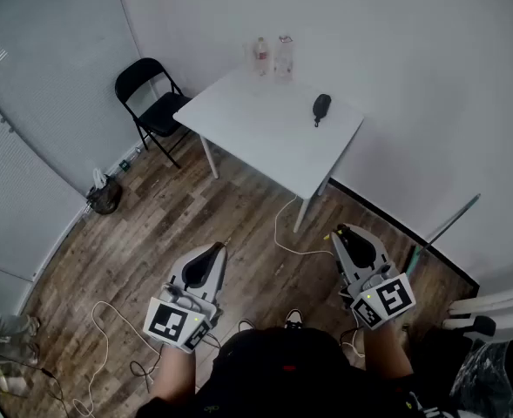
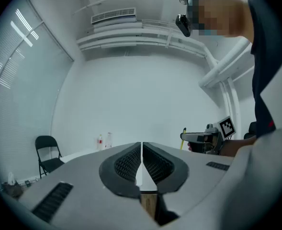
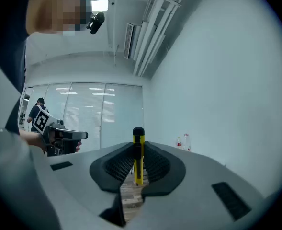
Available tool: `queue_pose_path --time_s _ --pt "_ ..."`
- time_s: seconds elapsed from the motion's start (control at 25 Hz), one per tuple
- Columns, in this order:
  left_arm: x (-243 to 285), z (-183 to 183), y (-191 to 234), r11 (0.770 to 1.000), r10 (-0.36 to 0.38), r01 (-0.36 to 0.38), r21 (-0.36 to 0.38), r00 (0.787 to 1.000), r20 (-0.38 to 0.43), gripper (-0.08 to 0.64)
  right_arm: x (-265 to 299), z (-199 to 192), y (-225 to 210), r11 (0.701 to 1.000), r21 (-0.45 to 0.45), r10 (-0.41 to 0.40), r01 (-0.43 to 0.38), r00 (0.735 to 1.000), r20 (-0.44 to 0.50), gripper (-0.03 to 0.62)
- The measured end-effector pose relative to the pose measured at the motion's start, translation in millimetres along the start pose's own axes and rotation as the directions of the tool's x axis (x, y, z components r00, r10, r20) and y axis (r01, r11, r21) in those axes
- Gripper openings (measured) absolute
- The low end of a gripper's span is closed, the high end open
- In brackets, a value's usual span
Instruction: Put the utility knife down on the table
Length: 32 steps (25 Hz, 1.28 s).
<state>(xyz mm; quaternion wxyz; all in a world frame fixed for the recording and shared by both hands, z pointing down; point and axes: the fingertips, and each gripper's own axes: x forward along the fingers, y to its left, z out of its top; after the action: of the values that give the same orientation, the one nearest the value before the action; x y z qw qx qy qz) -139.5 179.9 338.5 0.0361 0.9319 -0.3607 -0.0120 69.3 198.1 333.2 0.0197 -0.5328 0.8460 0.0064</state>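
A yellow and black utility knife point(image 3: 138, 155) stands upright between the pads of my right gripper point(image 3: 138, 164), which is shut on it. From the head view my right gripper point(image 1: 347, 238) hangs over the wooden floor, short of the white table point(image 1: 256, 133), with a bit of the yellow knife point(image 1: 335, 232) showing at its tip. To the left, my left gripper point(image 1: 212, 255) is shut with nothing in it; its pads point(image 2: 131, 162) meet in the left gripper view. Both grippers sit low near the person's body.
On the table lie a black computer mouse point(image 1: 321, 105) and two clear bottles point(image 1: 272, 55) at the far edge. A black folding chair point(image 1: 151, 103) stands to the table's left. Cables point(image 1: 286, 233) trail on the floor. A long-handled tool point(image 1: 448, 225) leans on the right wall.
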Motion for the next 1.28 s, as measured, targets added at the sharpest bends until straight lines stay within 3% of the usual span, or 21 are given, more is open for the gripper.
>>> queue_pose_path --time_s 0.8,1.28 --pt "3.0 -3.8 4.1 1.0 -0.011 0.011 -0.004 1.0 -0.025 0.032 10.3 1.2 10.2 1.0 0.0 0.028 -0.028 1.0 -0.002 0.067" --pt "24.8 -23.6 -20.5 1.0 0.025 -0.024 0.007 0.997 -0.075 0.032 -7.2 -12.8 -17.6 0.998 0.044 0.055 -0.054 0.998 -0.01 0.067"
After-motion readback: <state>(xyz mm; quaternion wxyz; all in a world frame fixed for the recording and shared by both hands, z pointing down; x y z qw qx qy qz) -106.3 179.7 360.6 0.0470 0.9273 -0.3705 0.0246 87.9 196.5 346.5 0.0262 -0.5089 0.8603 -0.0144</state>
